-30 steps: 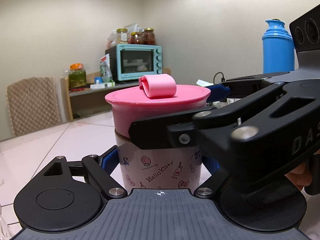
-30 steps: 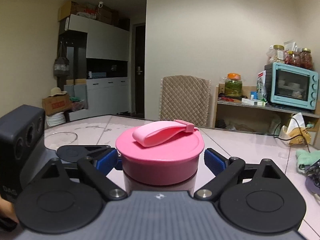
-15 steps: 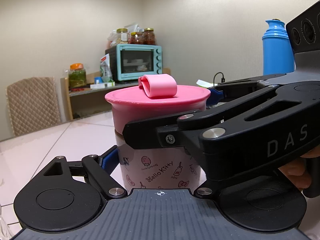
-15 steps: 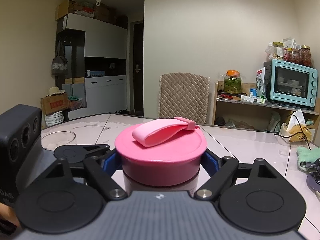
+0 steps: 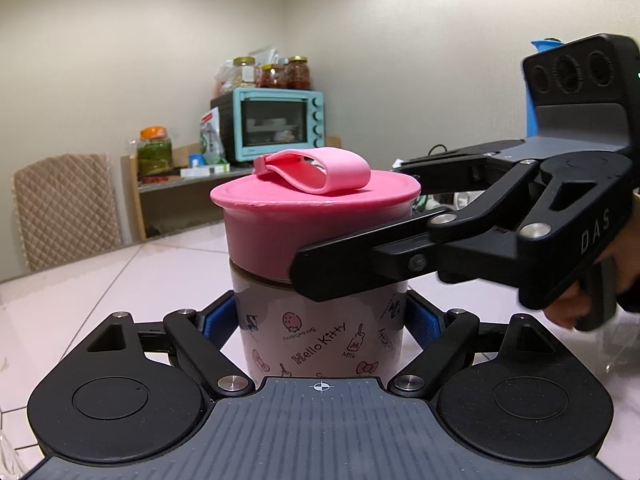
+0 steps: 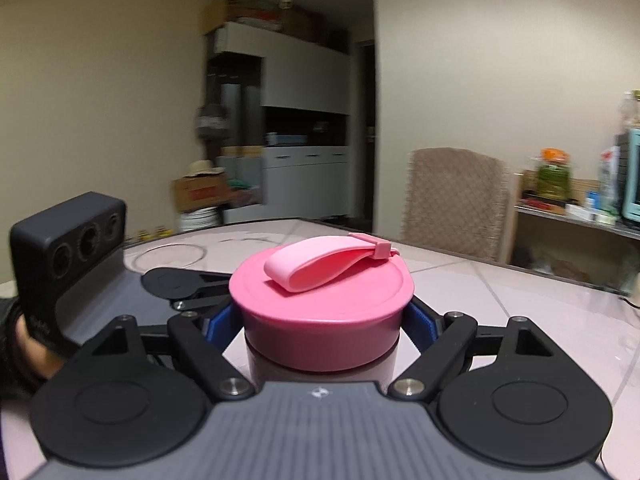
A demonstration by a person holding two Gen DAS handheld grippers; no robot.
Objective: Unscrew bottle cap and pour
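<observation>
While blurred, round glossy pink cap (image 6: pixel 322 308), looped strap (image 6: pixel 328 264), printed bottle (image 5: pixel 320 332).

You have a bottle (image 5: pixel 320 336) with a pale body printed in small cartoon drawings and "Hello Kitty" lettering, under a solid pink cap (image 5: pixel 316 216) with a lighter pink strap (image 6: pixel 324 266). Both grippers, left gripper (image 5: pixel 320 320) and right gripper (image 6: pixel 322 320), are black with blue pads (image 5: pixel 424 322). Your table (image 5: pixel 120 280) is glossy pinkish-white tile. Behind sit a turquoise oven (image 5: pixel 276 124), a beige quilted chair (image 5: pixel 66 208) and what looks like a blue flask (image 5: pixel 532 100).
</observation>
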